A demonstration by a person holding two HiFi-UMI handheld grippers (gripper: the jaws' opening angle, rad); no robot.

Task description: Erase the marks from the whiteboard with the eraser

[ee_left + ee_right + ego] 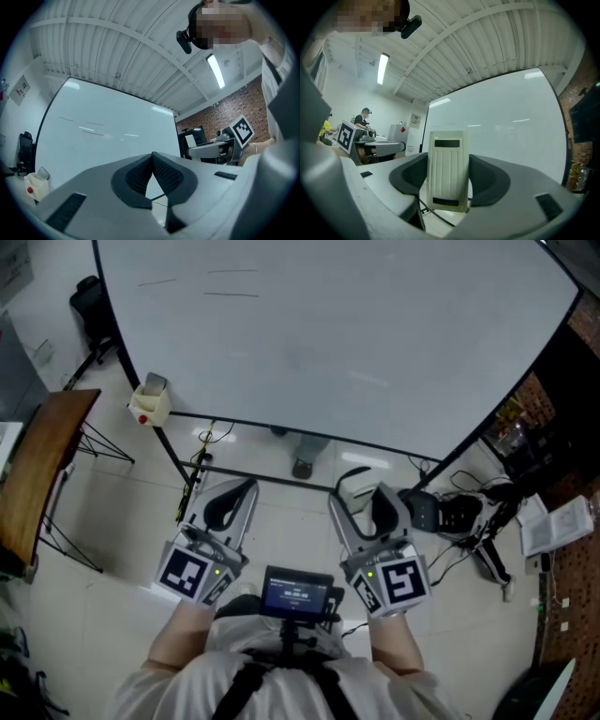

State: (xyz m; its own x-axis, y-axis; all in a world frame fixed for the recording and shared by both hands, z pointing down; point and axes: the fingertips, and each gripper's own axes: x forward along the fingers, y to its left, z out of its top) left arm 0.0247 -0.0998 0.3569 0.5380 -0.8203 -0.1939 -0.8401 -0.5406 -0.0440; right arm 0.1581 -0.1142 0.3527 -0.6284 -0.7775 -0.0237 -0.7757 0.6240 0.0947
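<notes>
While the right tool (pixel 372 505) pinched the eraser (pixel 447 171) short of the whiteboard (pixel 375 352), the left tool (pixel 152 174) was pressed together, empty; wiping seemed not yet begun, needing a reach to the marks (pixel 231 294) upper left.

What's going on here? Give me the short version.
A person stands in front of a whiteboard with a gripper in each hand. The right gripper is shut on a cream eraser. The left gripper is shut with nothing between its jaws. Both are held low, away from the board. A few thin line marks sit near the board's upper left, not yet wiped.
</notes>
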